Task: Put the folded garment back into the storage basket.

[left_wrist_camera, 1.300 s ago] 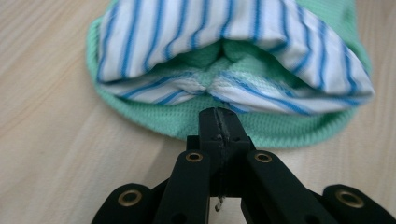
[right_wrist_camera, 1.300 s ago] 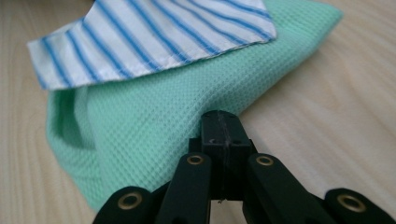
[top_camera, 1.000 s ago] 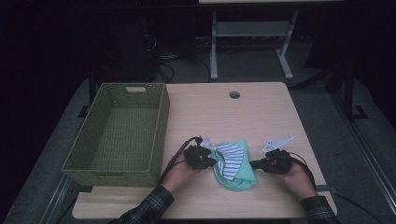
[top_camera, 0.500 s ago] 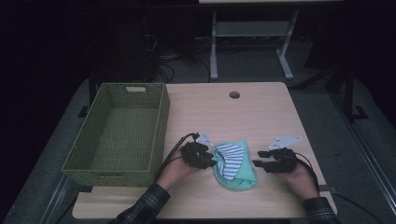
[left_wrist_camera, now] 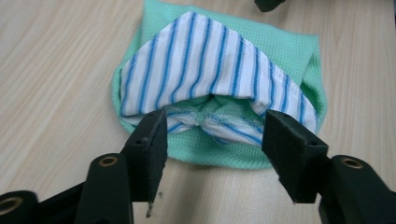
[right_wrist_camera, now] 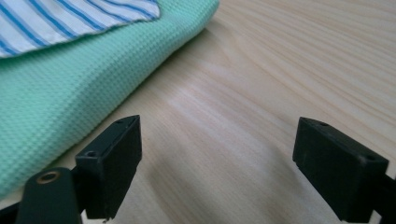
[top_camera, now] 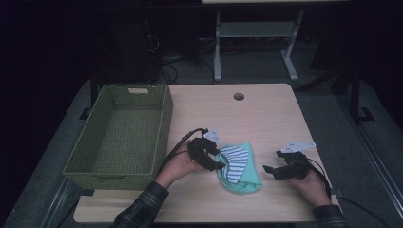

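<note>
One cloth (top_camera: 239,167) lies between two gaping, empty tongs: left tongs (top_camera: 215,159) at its edge, right tongs (top_camera: 269,171) just beside.

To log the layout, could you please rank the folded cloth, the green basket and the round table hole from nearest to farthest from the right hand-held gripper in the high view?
From the right hand-held gripper:
1. Folded cloth, just left of it.
2. Round table hole, at the far edge.
3. Green basket, across at the left.

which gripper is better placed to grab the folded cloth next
Left. The left gripper has open jaws on either side of the striped cloth edge. The right gripper is open over bare table, beside the green cloth.
</note>
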Motion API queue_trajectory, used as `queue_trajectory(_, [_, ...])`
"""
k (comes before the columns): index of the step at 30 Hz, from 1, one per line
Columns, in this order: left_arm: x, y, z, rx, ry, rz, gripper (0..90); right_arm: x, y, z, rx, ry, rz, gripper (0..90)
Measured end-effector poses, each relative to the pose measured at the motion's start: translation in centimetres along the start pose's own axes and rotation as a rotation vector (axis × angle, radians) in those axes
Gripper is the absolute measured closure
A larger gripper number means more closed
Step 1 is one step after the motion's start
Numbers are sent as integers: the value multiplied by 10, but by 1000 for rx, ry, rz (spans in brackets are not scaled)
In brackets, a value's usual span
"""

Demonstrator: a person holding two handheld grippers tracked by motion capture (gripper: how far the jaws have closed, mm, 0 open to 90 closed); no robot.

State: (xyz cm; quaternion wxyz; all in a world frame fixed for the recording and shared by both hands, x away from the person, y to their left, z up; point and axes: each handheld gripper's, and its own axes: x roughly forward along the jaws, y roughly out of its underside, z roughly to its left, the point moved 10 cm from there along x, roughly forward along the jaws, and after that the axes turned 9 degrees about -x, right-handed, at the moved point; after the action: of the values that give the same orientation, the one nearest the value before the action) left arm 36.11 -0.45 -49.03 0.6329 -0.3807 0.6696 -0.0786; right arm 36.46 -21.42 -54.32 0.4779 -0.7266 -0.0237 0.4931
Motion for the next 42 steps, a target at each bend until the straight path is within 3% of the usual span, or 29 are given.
queue_trajectory(8, [14,2,-2,50,32,83,326,5,5,-3,-14,24,22,143])
queue_trajectory(16, [31,1,0,51,28,125,305,6,6,-6,-13,23,-2,135])
queue_trajectory(20, [40,6,1,57,17,165,287,6,6,-5,-8,21,-6,134])
queue_trajectory(28, [52,14,3,113,-43,230,213,6,6,-5,-7,21,-5,134])
queue_trajectory(36, [54,15,4,121,-47,230,191,6,6,-6,-3,24,-5,135])
queue_trajectory(42, [50,14,3,125,-45,226,298,6,6,-6,-1,26,-5,135])
